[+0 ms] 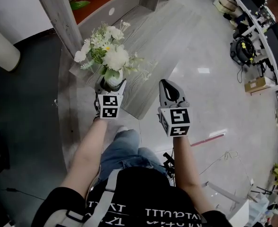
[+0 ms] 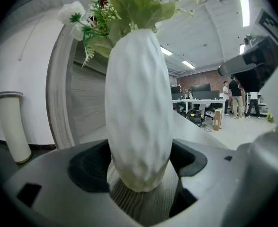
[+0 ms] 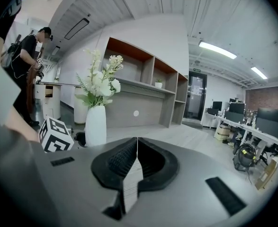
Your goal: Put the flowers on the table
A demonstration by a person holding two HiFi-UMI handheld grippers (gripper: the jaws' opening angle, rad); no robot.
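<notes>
A white vase [image 1: 114, 79] with white flowers and green leaves [image 1: 109, 48] is upright in my left gripper [image 1: 111, 86], whose jaws are shut on its lower body. It hangs over the near corner of a low grey wood-grain table [image 1: 150, 22]; I cannot tell whether its base touches it. In the left gripper view the vase [image 2: 139, 103] fills the middle, its base between the pads. My right gripper [image 1: 170, 91] is beside it to the right, shut and empty. In the right gripper view its pads [image 3: 129, 174] meet, with the vase [image 3: 95, 125] at the left.
A grey post [image 1: 57, 13] and a shelf unit [image 3: 148, 86] stand behind the table. A white cylinder [image 1: 0, 47] stands at the left. Cables, gear [image 1: 243, 48] and a cardboard box [image 1: 257, 84] lie at the right on the shiny floor. People stand far off [image 2: 235, 96].
</notes>
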